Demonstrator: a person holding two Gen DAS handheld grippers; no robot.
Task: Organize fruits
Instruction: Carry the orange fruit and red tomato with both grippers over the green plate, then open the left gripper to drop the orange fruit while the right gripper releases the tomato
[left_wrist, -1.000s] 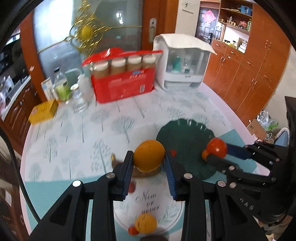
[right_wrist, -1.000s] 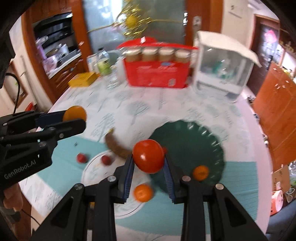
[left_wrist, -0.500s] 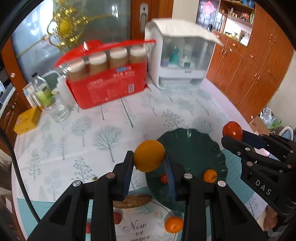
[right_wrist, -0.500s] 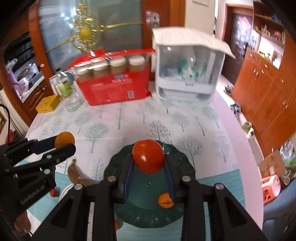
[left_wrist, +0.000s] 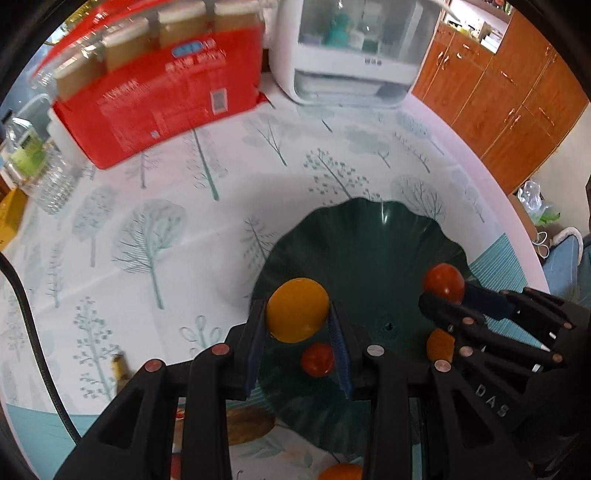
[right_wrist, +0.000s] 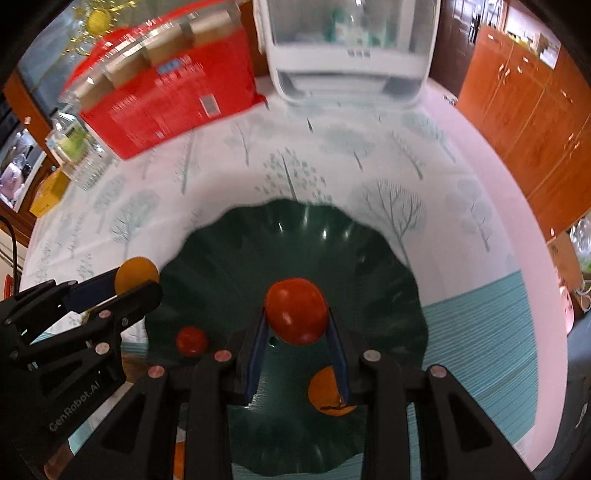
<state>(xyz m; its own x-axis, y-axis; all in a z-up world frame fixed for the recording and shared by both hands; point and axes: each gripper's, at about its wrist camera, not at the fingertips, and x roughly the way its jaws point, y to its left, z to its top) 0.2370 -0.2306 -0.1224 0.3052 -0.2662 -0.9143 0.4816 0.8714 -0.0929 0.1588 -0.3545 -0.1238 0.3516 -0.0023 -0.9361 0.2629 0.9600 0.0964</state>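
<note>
So both grippers are hanging over the dark green plate at once. The left gripper is pinching an orange between its jaws, blue pads pressing it from either side, and it's hovering over the plate's left edge. The right gripper is doing the same with a red tomato, jaws clamped on it above the middle of the plate.

Already sitting on the plate: a small red fruit, maybe a cherry tomato, hard to say with the blur, and a small orange fruit partly hidden behind the right gripper's finger. From the left wrist view, another orange fruit is peeking out at the bottom edge, off the green plate, and something brown is lying just beside the plate's near rim.

The plate is resting on the tabletop, which is wearing a tree-print cloth. Further back a red box of jars and a white appliance are standing side by side.
</note>
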